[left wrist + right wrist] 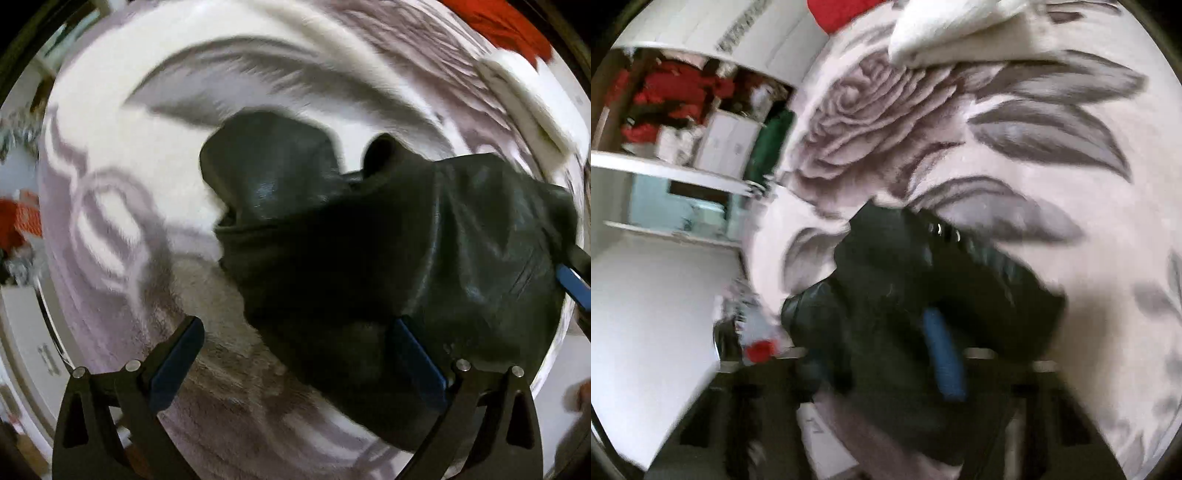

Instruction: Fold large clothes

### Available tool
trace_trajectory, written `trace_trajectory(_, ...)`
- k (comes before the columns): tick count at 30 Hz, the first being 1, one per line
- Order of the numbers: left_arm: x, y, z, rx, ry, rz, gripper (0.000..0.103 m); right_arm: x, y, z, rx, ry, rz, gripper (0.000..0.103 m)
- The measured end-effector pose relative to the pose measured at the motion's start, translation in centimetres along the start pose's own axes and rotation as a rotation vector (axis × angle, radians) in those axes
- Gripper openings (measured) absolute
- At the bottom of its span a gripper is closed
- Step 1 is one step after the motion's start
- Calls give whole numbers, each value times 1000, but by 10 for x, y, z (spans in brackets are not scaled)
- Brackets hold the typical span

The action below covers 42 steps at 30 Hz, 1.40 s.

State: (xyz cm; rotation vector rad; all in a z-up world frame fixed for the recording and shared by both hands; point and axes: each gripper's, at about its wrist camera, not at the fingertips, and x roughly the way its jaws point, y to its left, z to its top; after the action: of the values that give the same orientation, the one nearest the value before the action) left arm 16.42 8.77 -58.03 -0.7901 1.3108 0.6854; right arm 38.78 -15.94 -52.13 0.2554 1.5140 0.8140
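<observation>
Left gripper (295,354) jaws spread wide, dark garment (388,236) draped over its right finger; right gripper (905,354) clamps the garment. Floral blanket (122,147) underneath, white cloth (960,33) beyond.

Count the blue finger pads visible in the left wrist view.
3. Two belong to the left gripper: left pad, right pad against the dark garment. A third pokes out at the garment's right edge; its partner may be hidden.

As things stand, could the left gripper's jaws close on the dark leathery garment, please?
Probably yes: the left gripper is open, and the dark leathery garment already lies between its jaws on the grey floral bedspread, with nothing in the way.
</observation>
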Motion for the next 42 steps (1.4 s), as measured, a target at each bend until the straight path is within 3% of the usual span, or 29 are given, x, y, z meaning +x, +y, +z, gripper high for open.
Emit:
trace_trajectory(2,3,7,1,-5,2,-23,103,32,-2,19,-6,29,-48,24)
trace_trajectory(4,5,10,2,-7,-5,-37,103,56,-8,33,2,51,-93,0)
trace_trajectory(7,5,12,1,-4,-4,-46,103,70,-31,43,102,84,-36,0)
trace_trajectory(10,-14,25,-6,-12,9,-38,103,59,-33,39,122,110,-5,0)
trace_trajectory(12,-31,37,-11,-43,-9,-50,103,34,-24,29,131,109,14,6)
trace_trajectory(16,-44,64,-10,-185,-21,-123,103,-25,-4,-8,37,37,-51,41)
trace_trajectory(18,-30,74,-3,-271,-13,-162,103,-37,-10,-33,62,34,-60,41)
trace_trajectory(20,-14,69,6,-287,-6,-126,103,-38,-22,-56,116,42,-43,41)
trace_trajectory(23,16,61,11,-195,17,-42,103,-18,-43,-80,194,72,-20,41)
trace_trajectory(28,8,71,2,-167,20,-75,103,6,-54,-82,169,61,-34,41)
trace_trajectory(30,-7,81,-7,-203,15,-129,103,-2,-51,-83,187,62,-25,41)
trace_trajectory(33,-14,90,-32,-243,41,-249,103,-21,-63,-98,237,38,-10,72)
trace_trajectory(34,-12,91,-41,-244,52,-283,103,-23,-69,-105,253,38,-1,73)
trace_trajectory(37,-2,85,-57,-214,78,-361,103,-3,-107,-139,402,93,173,73)
trace_trajectory(39,9,84,-66,-231,85,-496,103,31,-131,-157,509,117,308,74)
trace_trajectory(42,21,78,-70,-272,88,-689,103,70,-138,-160,585,81,518,88)
